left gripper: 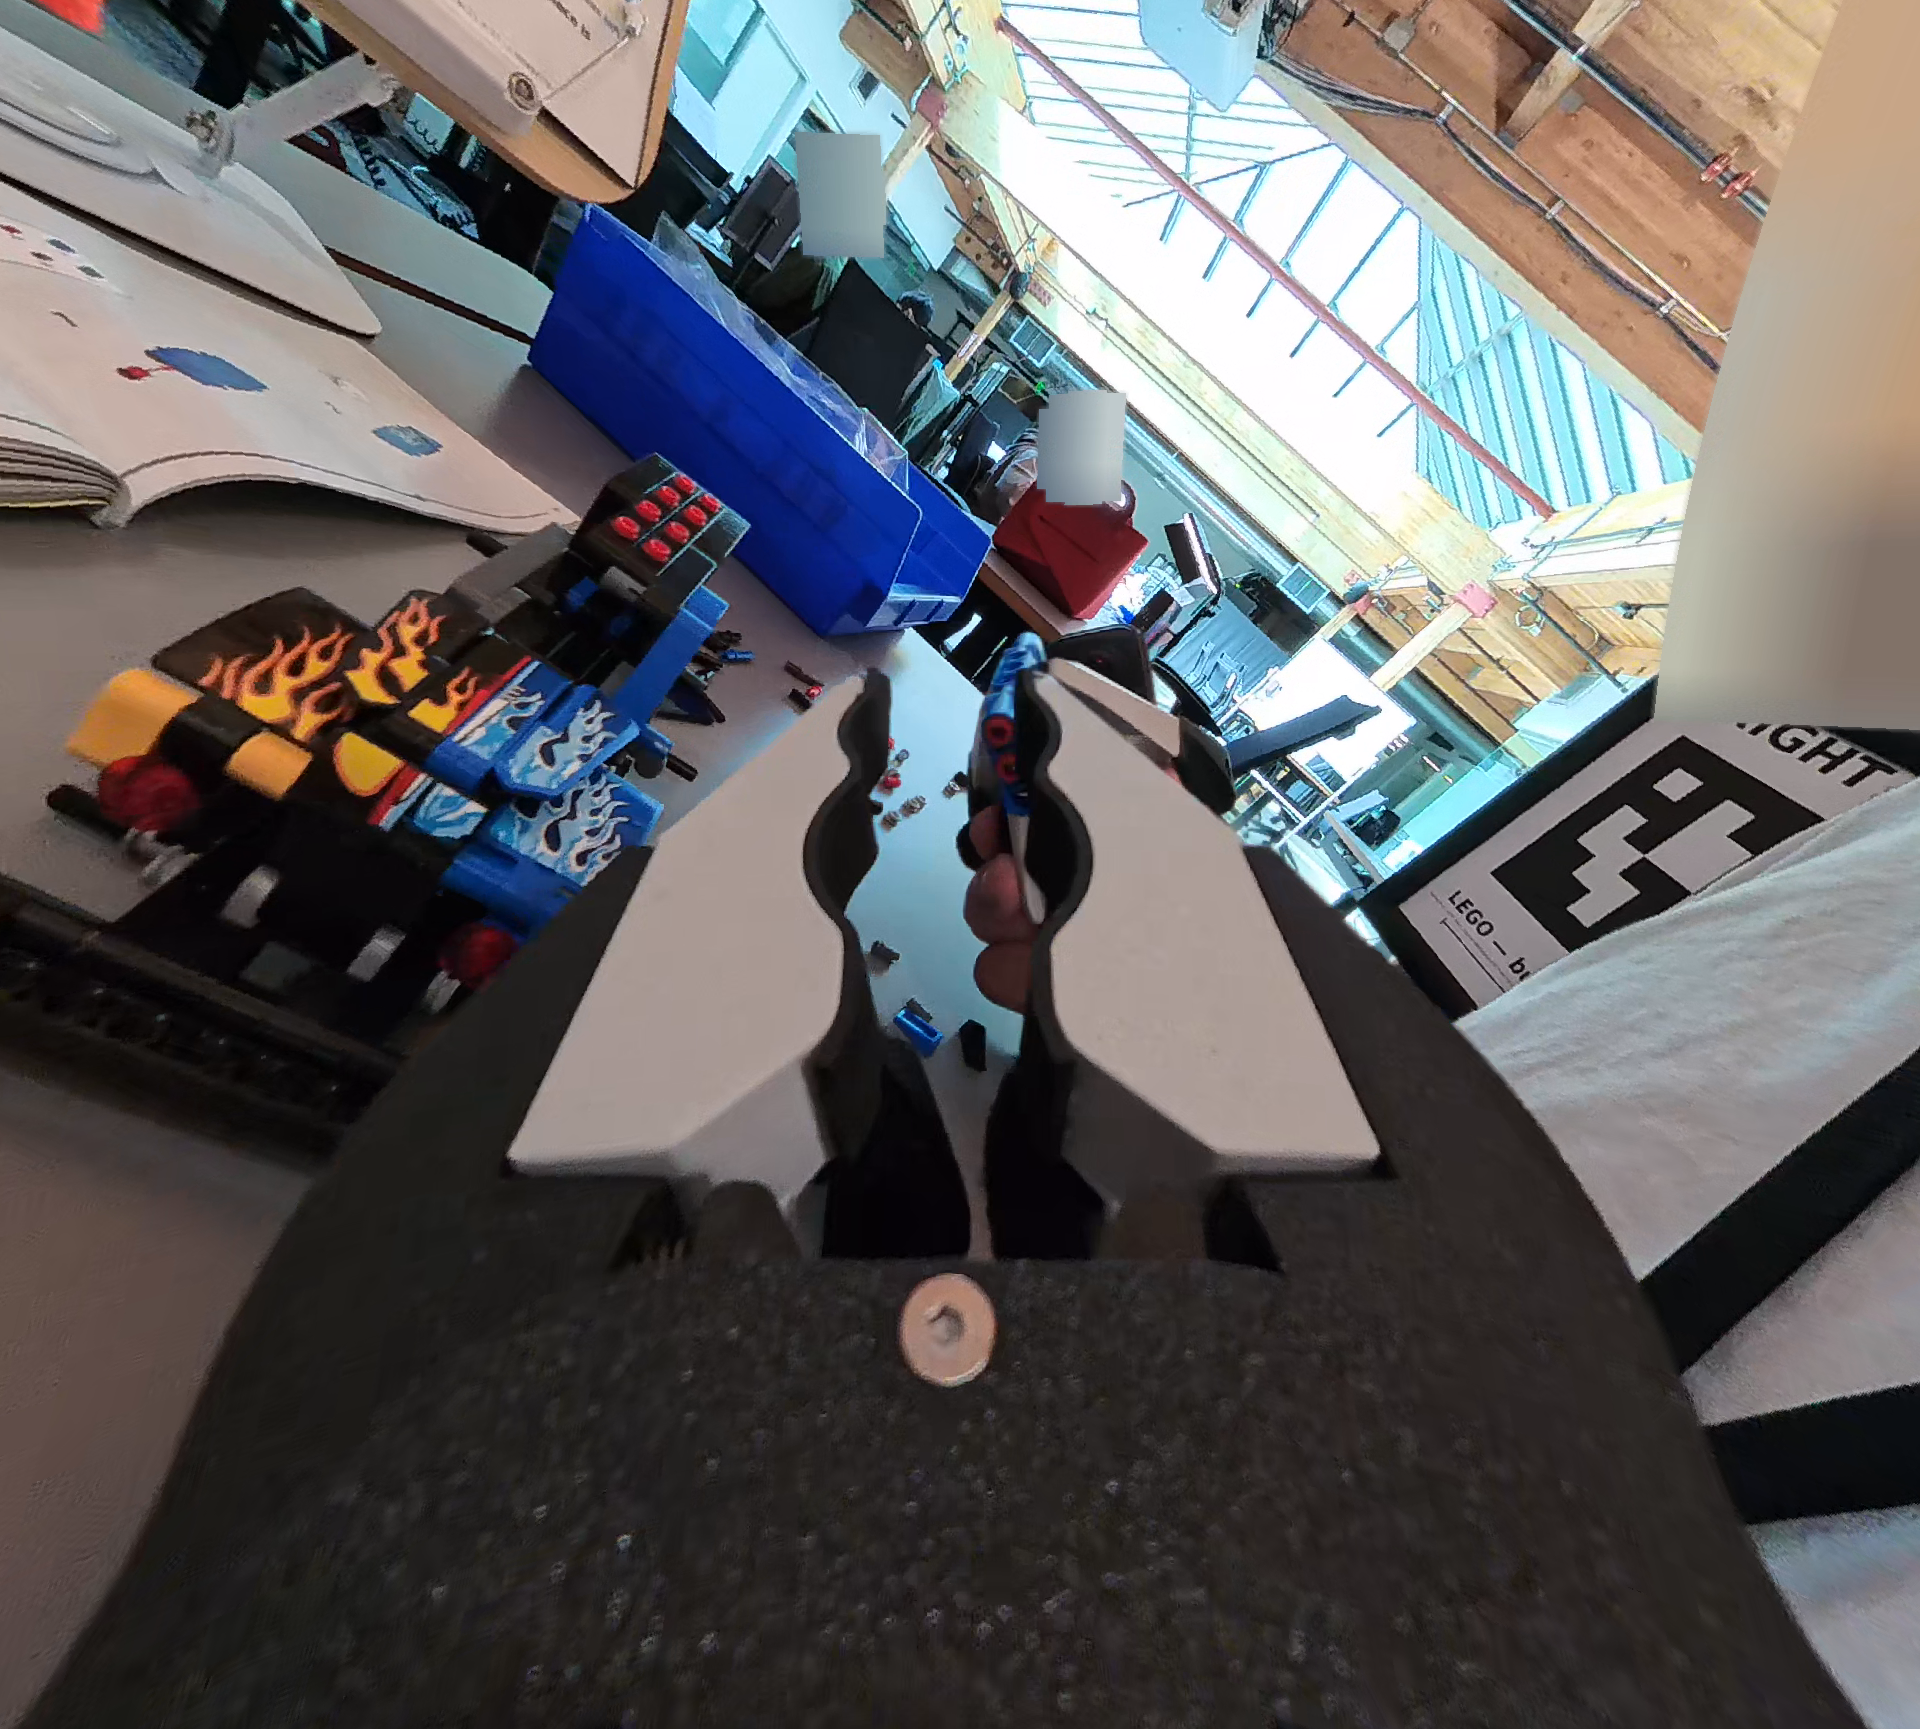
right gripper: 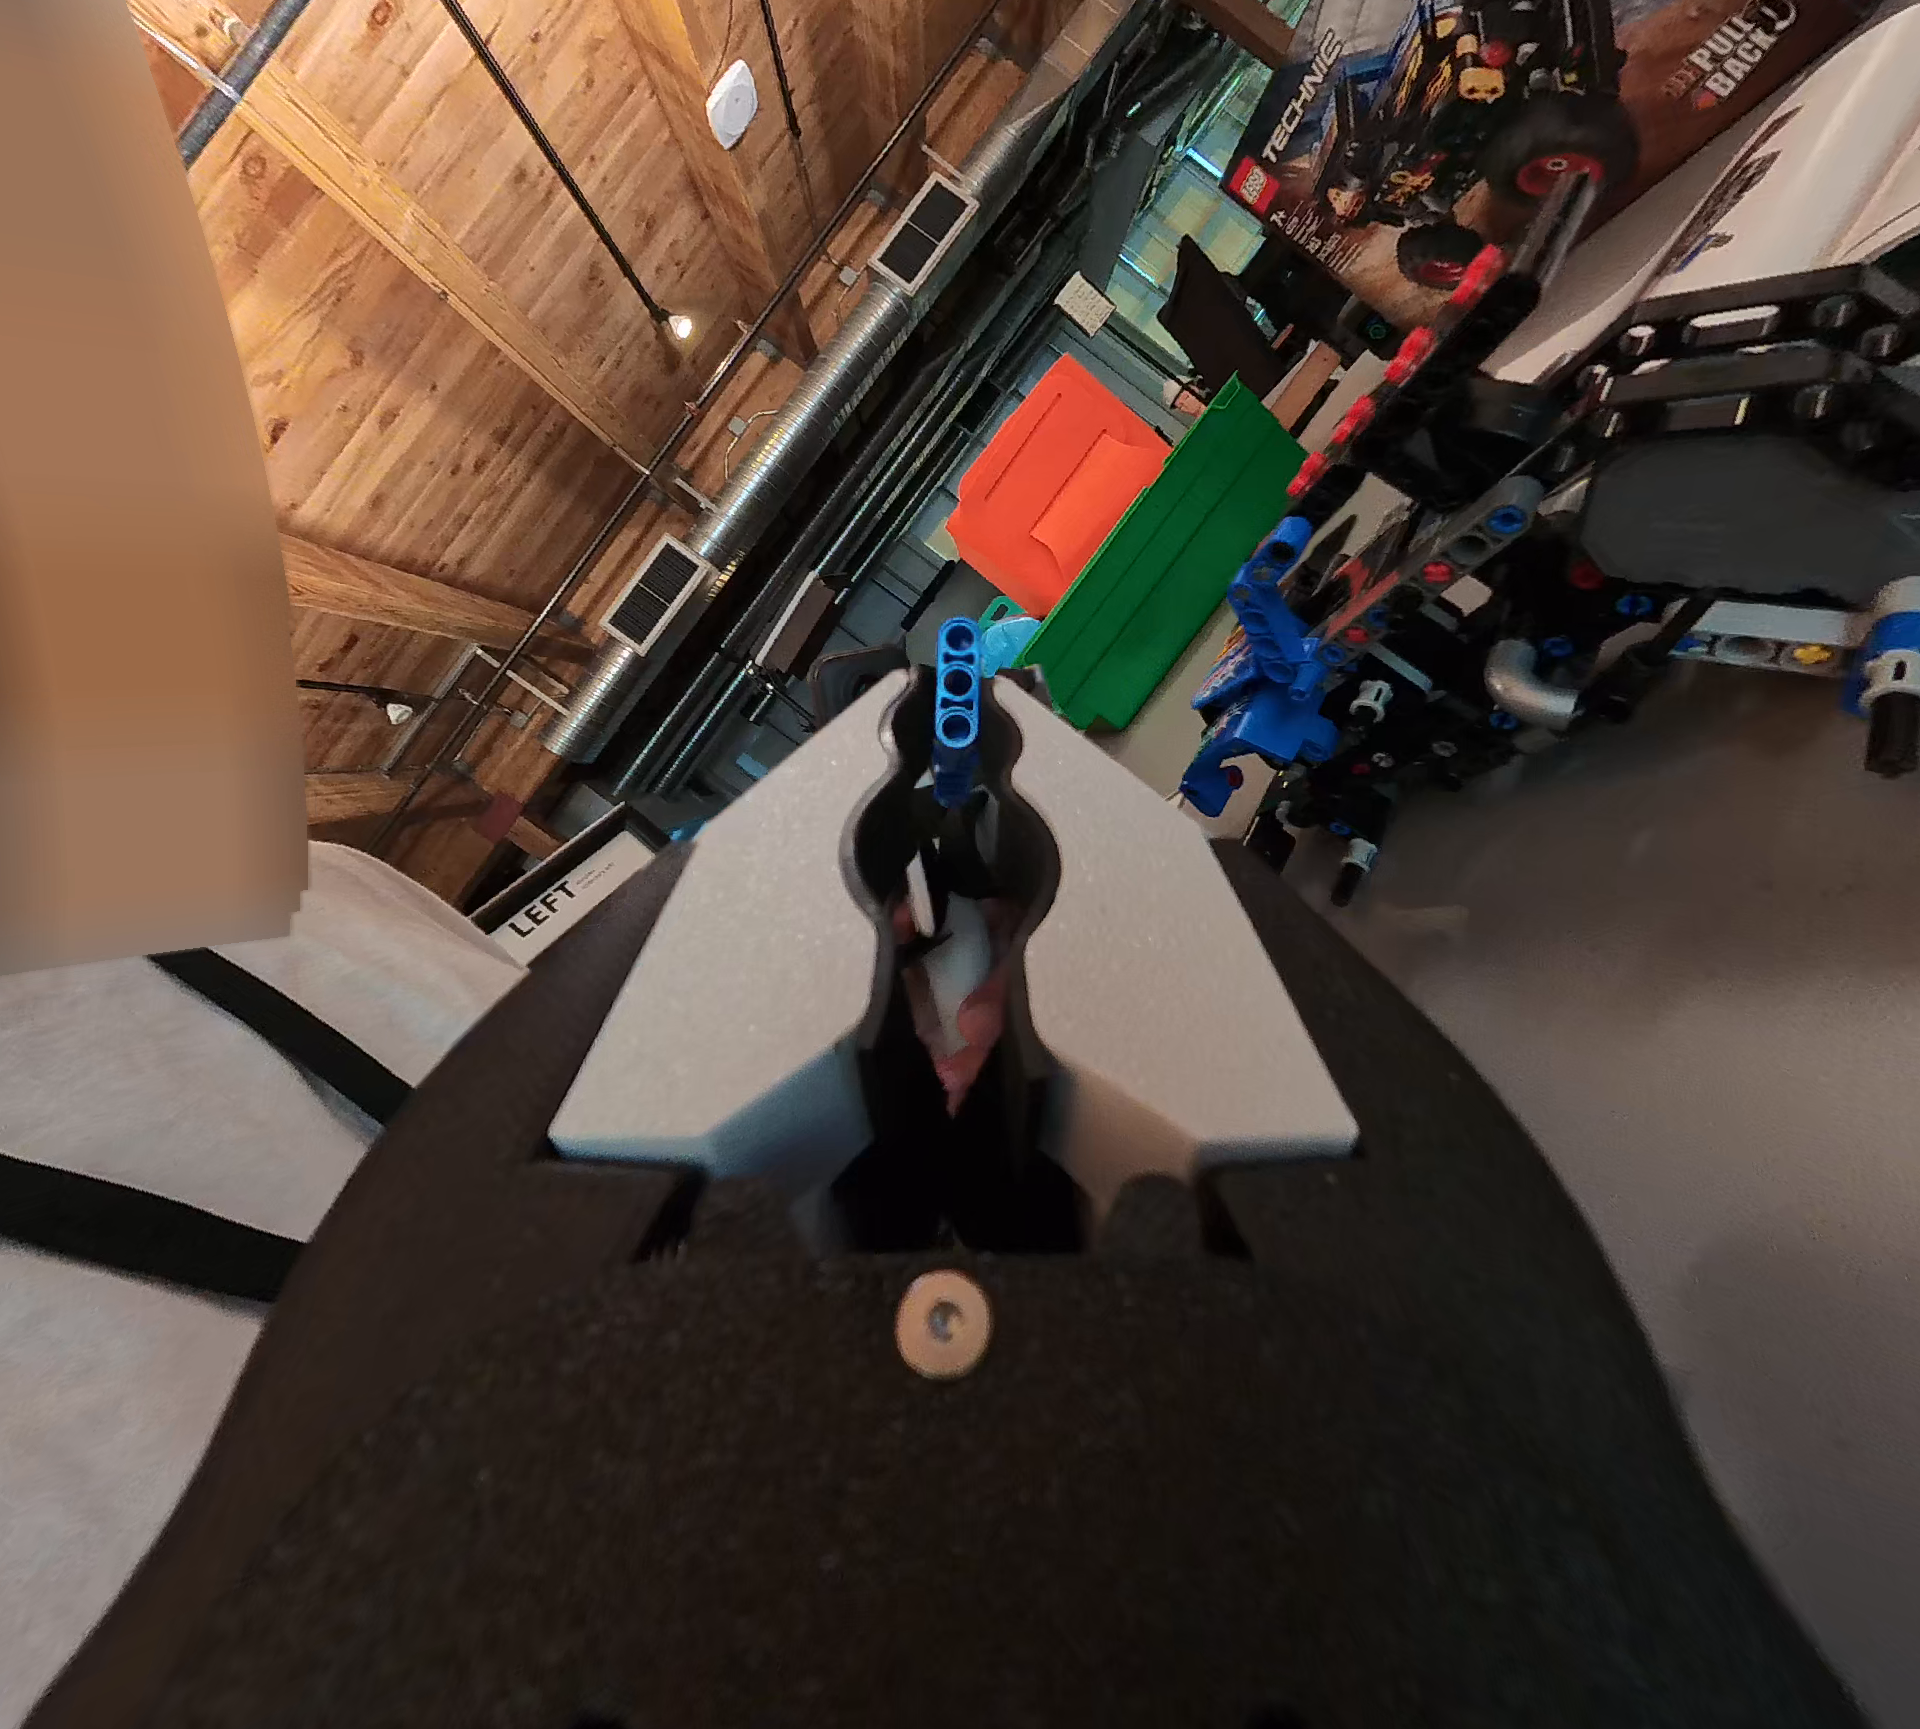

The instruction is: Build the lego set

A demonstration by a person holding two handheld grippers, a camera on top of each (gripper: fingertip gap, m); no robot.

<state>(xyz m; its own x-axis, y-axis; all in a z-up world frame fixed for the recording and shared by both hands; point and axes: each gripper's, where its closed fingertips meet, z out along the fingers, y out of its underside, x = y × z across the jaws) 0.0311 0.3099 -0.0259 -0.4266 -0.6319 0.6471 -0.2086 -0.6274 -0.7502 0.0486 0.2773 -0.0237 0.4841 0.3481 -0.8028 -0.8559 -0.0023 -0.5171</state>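
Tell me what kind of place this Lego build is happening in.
Probably a workbench in an open-plan office or lab in a converted industrial building: timber ceiling with exposed ductwork, skylights, parts bins like the blue bin, and desks with monitors behind.

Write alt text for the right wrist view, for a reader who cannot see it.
The right gripper pinches a small blue holed beam upright between its grey fingertips. Behind it, right, stand a half-built black and blue model, a green bin and the set's box.
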